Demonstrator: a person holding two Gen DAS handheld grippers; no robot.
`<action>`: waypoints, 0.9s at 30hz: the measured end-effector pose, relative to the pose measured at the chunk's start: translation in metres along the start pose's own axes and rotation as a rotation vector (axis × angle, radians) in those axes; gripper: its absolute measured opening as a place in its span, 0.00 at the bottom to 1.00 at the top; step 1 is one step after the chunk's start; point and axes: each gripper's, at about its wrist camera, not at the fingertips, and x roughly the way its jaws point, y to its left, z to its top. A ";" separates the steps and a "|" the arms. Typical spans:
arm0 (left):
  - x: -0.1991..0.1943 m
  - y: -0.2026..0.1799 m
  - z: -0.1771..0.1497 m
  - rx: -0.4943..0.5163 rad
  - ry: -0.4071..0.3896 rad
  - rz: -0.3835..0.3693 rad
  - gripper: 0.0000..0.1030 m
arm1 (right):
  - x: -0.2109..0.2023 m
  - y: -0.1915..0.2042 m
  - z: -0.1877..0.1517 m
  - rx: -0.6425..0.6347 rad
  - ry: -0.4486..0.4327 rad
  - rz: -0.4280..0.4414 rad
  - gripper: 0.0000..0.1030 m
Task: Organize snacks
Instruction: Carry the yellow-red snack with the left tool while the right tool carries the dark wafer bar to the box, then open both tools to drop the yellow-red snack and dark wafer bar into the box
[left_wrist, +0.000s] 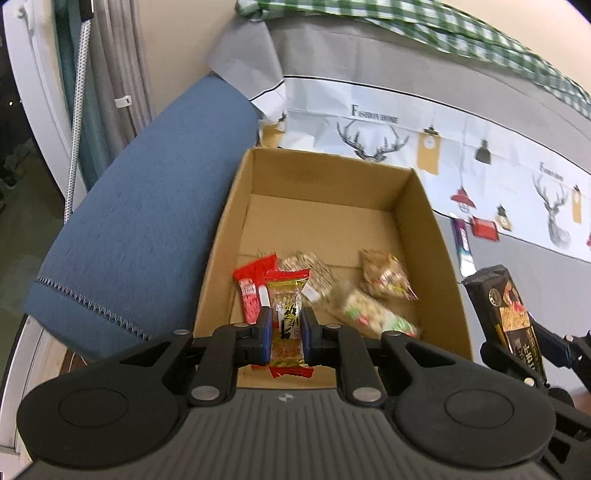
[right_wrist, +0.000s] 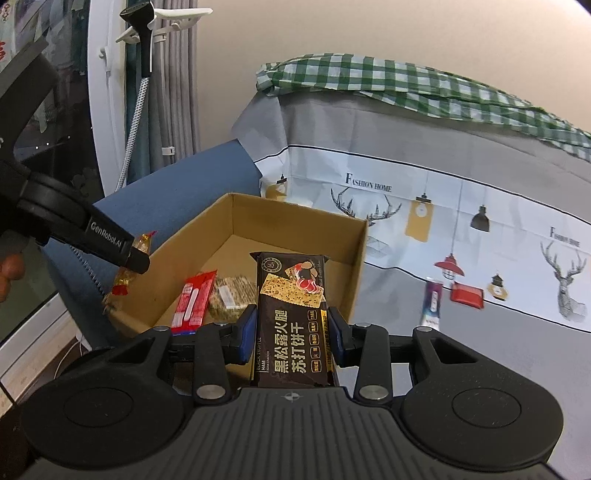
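An open cardboard box (left_wrist: 424, 206) stands on the covered surface and holds several snack packets: a red packet (left_wrist: 253, 291), a clear-wrapped nut bar (left_wrist: 310, 273), a mixed-snack bag (left_wrist: 386, 273) and another bar (left_wrist: 369, 314). My left gripper (left_wrist: 287, 326) is shut on a gold-and-red snack packet (left_wrist: 286, 314) above the box's near edge. It also shows in the right wrist view (right_wrist: 127, 269). My right gripper (right_wrist: 291, 332) is shut on a black cracker pack (right_wrist: 291, 317), held upright just right of the box (right_wrist: 295, 221). That pack shows in the left wrist view (left_wrist: 506, 306).
A purple packet (right_wrist: 433, 301) and a red packet (right_wrist: 466, 295) lie on the printed cloth (right_wrist: 480, 206) right of the box. A blue cushion (left_wrist: 147, 206) lies left of it. A green checked cloth (right_wrist: 406, 85) covers the back; curtains and a hose (left_wrist: 77, 110) stand at left.
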 end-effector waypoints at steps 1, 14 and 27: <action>0.008 0.001 0.005 0.000 0.007 0.008 0.17 | 0.007 0.000 0.002 0.001 0.000 0.002 0.40; 0.092 0.000 0.029 -0.009 0.122 0.012 0.17 | 0.098 0.001 0.014 0.014 0.066 0.035 0.40; 0.132 -0.003 0.030 0.044 0.173 0.060 0.79 | 0.144 0.007 0.003 0.019 0.123 0.014 0.47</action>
